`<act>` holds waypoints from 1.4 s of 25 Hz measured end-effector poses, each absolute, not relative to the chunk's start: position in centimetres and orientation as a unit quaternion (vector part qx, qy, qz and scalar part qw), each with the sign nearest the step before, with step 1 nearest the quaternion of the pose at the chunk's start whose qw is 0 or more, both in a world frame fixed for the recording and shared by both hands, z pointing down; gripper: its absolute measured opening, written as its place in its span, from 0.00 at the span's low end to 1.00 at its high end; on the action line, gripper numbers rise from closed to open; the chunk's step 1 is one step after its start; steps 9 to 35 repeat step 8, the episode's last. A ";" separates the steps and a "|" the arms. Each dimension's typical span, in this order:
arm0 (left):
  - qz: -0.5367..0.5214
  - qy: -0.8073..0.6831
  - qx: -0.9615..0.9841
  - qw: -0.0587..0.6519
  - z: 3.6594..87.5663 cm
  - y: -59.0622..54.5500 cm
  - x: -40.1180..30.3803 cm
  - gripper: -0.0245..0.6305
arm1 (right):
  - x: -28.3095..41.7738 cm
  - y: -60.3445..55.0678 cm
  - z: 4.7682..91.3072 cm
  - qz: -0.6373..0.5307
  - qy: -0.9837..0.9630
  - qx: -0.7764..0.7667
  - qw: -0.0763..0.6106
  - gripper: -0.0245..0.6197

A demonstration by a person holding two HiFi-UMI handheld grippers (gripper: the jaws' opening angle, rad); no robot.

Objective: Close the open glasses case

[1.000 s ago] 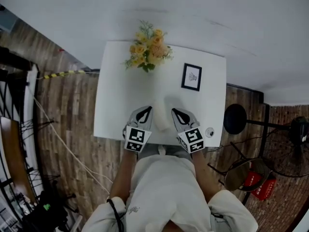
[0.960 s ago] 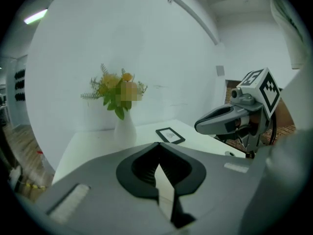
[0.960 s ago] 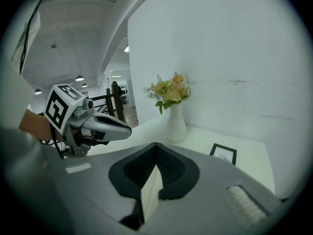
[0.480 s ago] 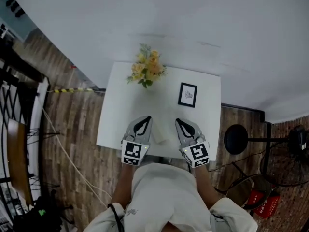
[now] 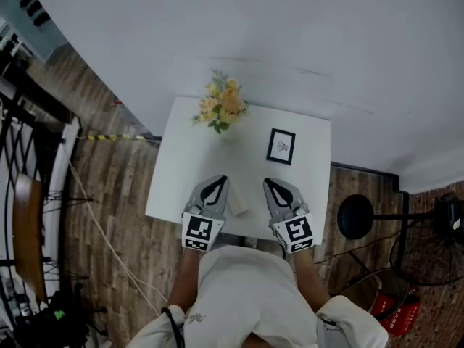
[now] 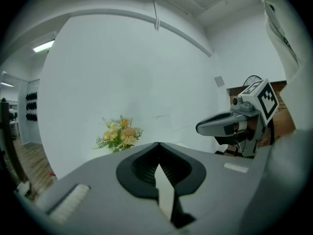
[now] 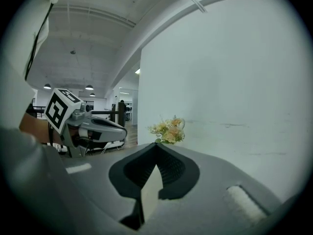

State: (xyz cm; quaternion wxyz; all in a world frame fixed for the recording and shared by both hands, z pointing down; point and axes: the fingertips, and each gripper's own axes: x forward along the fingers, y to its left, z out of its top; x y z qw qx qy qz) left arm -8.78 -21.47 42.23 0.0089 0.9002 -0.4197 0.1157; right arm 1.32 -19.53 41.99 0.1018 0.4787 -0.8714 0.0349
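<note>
The left gripper [image 5: 219, 180] and right gripper [image 5: 269, 183], jaws closed and empty, are held flanking the glasses case [image 5: 238, 204] at the table's [image 5: 174, 187] near edge; flowers [image 5: 221, 106] and a framed picture [image 5: 280, 146] are seen beyond.

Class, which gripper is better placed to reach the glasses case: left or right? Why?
Left, probably: the glasses case lies close beside the left gripper, farther from the right gripper. Both jaws are shut.

Flowers [image 5: 221, 108] stand back left on the table [image 5: 174, 187], a picture frame [image 5: 281, 146] to their right. The glasses case [image 5: 238, 204] lies between left tool [image 5: 220, 181] and right tool [image 5: 267, 183].
</note>
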 end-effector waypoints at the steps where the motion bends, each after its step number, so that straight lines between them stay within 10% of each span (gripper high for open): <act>1: 0.114 -0.418 0.901 0.007 42.0 -21.5 -8.7 0.07 | 1.4 -19.5 41.8 0.033 -0.871 0.480 0.101 0.04; 35: 0.103 -0.408 0.907 -0.005 41.2 -21.9 -7.8 0.07 | 1.9 -19.7 41.0 0.023 -0.865 0.493 0.095 0.04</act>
